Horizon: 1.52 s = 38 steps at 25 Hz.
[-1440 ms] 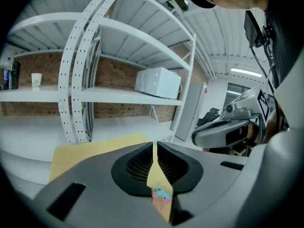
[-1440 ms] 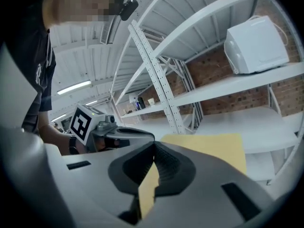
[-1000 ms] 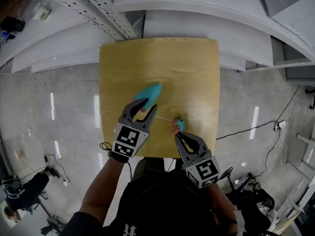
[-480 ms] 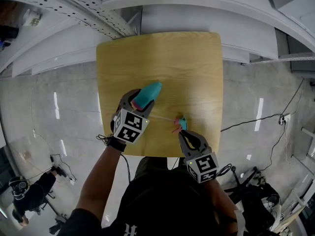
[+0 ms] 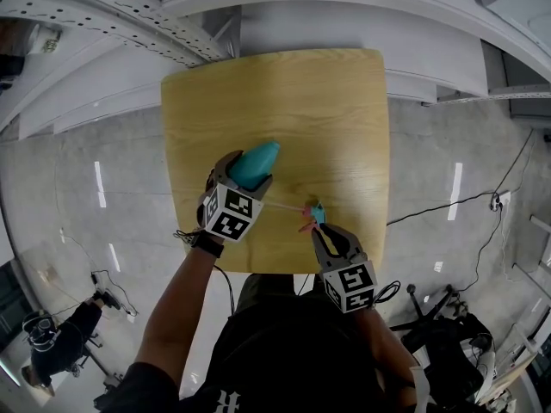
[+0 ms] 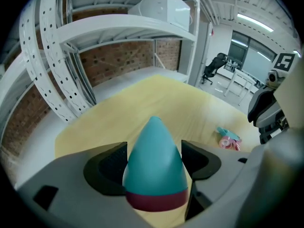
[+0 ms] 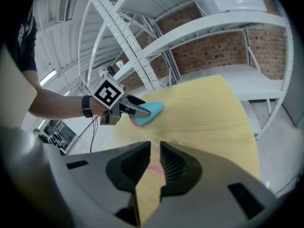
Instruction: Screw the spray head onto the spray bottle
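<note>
A teal, cone-shaped spray bottle (image 5: 256, 163) with a dark red band lies on the wooden table (image 5: 327, 110). It lies between the jaws of my left gripper (image 5: 241, 179), which are opening. The left gripper view shows the bottle (image 6: 155, 165) with a slit of air beside the right pad (image 6: 197, 158). The pink and teal spray head (image 5: 312, 216) lies near the table's front right, its thin tube pointing toward the bottle. My right gripper (image 5: 323, 233) is just behind it. Its jaws are opening, a narrow slit apart, with a pink bit (image 7: 154, 168) showing in the slit.
The table is small, with its front edge (image 5: 258, 272) close under both grippers. White metal shelving (image 5: 258, 24) stands past its far edge. Grey floor with cables (image 5: 448, 222) surrounds it. A person (image 5: 52, 342) crouches at the lower left.
My left gripper's jaws have spread wider around the bottle, and the gripper has drawn closer over it. The right gripper has stayed by the spray head, its jaws parting slightly.
</note>
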Each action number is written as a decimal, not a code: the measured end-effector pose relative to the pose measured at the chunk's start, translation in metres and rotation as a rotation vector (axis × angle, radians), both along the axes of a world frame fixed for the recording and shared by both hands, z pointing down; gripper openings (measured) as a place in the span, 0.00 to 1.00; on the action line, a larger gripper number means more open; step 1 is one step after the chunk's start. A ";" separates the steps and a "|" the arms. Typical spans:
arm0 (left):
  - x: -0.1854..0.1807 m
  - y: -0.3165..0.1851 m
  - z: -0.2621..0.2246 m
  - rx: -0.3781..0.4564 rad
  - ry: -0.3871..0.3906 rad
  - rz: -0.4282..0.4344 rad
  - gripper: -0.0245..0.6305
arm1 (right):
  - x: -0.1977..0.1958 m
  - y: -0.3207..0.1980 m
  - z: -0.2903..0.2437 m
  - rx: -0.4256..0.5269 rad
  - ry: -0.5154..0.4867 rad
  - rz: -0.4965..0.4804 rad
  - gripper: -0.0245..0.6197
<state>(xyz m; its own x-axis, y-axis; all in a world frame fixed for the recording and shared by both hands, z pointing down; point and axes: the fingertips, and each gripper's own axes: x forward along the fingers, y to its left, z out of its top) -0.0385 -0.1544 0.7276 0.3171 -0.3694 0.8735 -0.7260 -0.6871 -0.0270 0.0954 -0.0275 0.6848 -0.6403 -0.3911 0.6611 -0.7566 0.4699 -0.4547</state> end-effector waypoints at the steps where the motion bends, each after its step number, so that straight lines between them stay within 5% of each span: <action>1: 0.001 -0.001 0.002 0.004 0.006 -0.002 0.55 | 0.001 0.001 0.002 -0.003 0.000 0.004 0.09; 9: 0.015 0.007 0.026 0.013 0.070 0.033 0.70 | 0.008 0.001 0.025 -0.019 0.057 0.037 0.11; 17: 0.026 -0.001 0.020 0.205 0.012 0.091 0.70 | 0.008 -0.008 0.066 -0.036 0.216 0.048 0.29; 22: 0.027 0.003 0.020 0.229 -0.043 0.094 0.70 | 0.004 -0.009 0.078 -0.090 0.307 0.016 0.36; 25: 0.025 0.002 0.018 0.227 -0.004 0.088 0.70 | 0.006 -0.005 0.085 -0.126 0.365 0.006 0.34; 38: 0.006 -0.002 -0.002 0.139 0.261 -0.031 0.68 | 0.012 -0.008 0.043 -0.076 0.274 -0.014 0.31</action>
